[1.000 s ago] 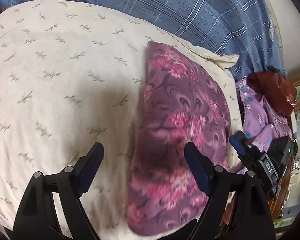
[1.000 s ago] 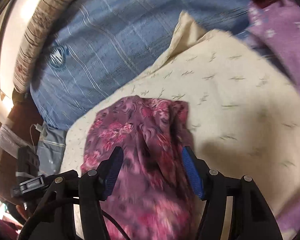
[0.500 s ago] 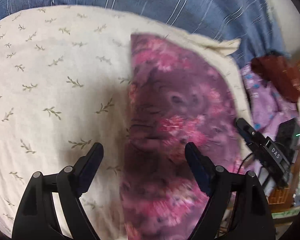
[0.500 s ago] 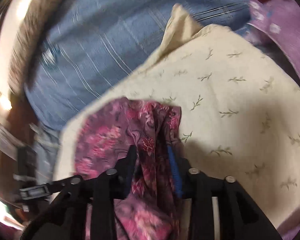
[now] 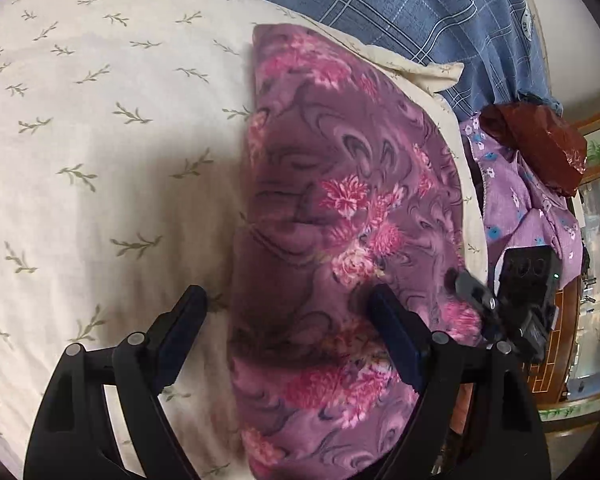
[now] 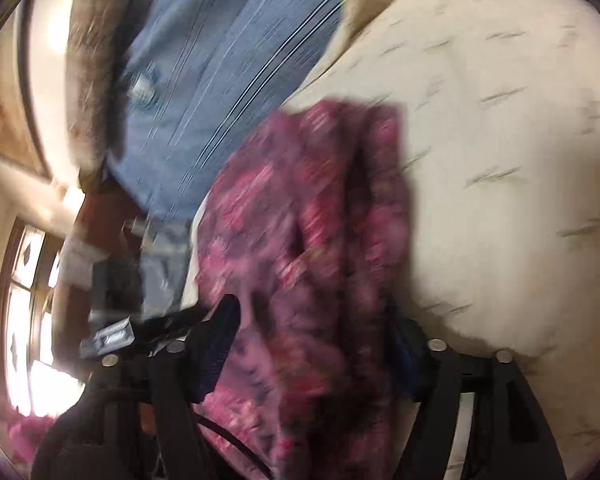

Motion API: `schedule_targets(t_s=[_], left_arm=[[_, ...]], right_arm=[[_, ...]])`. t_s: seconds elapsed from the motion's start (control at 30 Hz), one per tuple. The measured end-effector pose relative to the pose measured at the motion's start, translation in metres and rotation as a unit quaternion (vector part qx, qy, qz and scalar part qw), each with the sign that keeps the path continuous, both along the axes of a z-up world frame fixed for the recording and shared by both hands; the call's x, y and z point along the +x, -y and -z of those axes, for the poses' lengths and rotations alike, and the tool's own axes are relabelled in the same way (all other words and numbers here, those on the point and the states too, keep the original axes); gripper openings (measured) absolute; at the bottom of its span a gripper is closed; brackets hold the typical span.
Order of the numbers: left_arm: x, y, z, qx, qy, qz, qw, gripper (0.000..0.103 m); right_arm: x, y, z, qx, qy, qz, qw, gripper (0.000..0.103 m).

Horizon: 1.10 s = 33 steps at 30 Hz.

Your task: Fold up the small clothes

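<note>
Bedroom setting: cream leaf-print pillow [image 5: 112, 152] serving as the work surface, lying on a blue plaid bedspread [image 5: 440, 4], with a lilac flowered garment [image 5: 528, 200] and a dark red bag [image 5: 536, 140] heaped at the far right. Purple floral garment [image 5: 340, 216] spread on the right part of the pillow, already narrowed to a long strip running near to far, its left edge straight; probably laid so for a further fold along its length, the pillow giving a flat, soft base.

Left claw [image 5: 288, 316] wide apart, hovering above the garment's near left edge, one finger over bare pillow, the other over the cloth; holding nothing, seemingly waiting or lining up.

Right claw [image 6: 312, 344] seen through heavy blur, fingers standing apart on either side of a raised bunch of the same purple floral garment [image 6: 320, 208]. Cloth clearly between the fingers; pinched or merely straddled, cannot tell, though the gap looks too wide for a firm grip. Likely placed there to lift the near end and carry it toward the far end.
</note>
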State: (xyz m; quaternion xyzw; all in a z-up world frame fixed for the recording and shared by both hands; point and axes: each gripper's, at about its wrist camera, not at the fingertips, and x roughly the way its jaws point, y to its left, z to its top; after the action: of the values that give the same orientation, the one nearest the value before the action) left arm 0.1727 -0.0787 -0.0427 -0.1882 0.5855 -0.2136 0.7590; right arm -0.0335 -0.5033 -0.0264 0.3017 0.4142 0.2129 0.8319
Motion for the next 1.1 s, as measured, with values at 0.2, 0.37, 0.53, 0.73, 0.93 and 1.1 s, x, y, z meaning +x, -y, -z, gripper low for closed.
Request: schedule_targets(t_s=[0.2, 0.37, 0.53, 0.73, 0.93, 1.1], left_arm=[[0.002, 0.006, 0.002, -0.047, 0.003, -0.002, 0.9989, 0.063], [-0.011, 0.001, -0.016, -0.036, 0.046, -0.009, 0.9982, 0.033], [-0.015, -0.023, -0.033, -0.020, 0.071, -0.029, 0.9969, 0.028], [-0.016, -0.089, -0.083, -0.002, 0.146, -0.081, 0.9860, 0.028], [-0.013, -0.135, -0.062, 0.135, 0.163, -0.121, 0.9697, 0.041], [-0.008, -0.152, -0.013, 0.168, 0.128, -0.137, 0.9679, 0.063]], right_arm=[[0.010, -0.020, -0.007, -0.106, 0.021, 0.020, 0.994, 0.047], [-0.004, -0.050, -0.028, -0.176, 0.052, 0.018, 0.983, 0.030], [0.004, -0.077, -0.049, -0.180, 0.062, 0.014, 0.982, 0.028], [0.024, -0.140, -0.071, -0.160, 0.115, -0.023, 0.980, 0.028], [0.067, -0.198, -0.025, -0.240, 0.094, -0.028, 0.966, 0.032], [0.081, -0.214, 0.020, -0.316, 0.079, 0.000, 0.945, 0.052]])
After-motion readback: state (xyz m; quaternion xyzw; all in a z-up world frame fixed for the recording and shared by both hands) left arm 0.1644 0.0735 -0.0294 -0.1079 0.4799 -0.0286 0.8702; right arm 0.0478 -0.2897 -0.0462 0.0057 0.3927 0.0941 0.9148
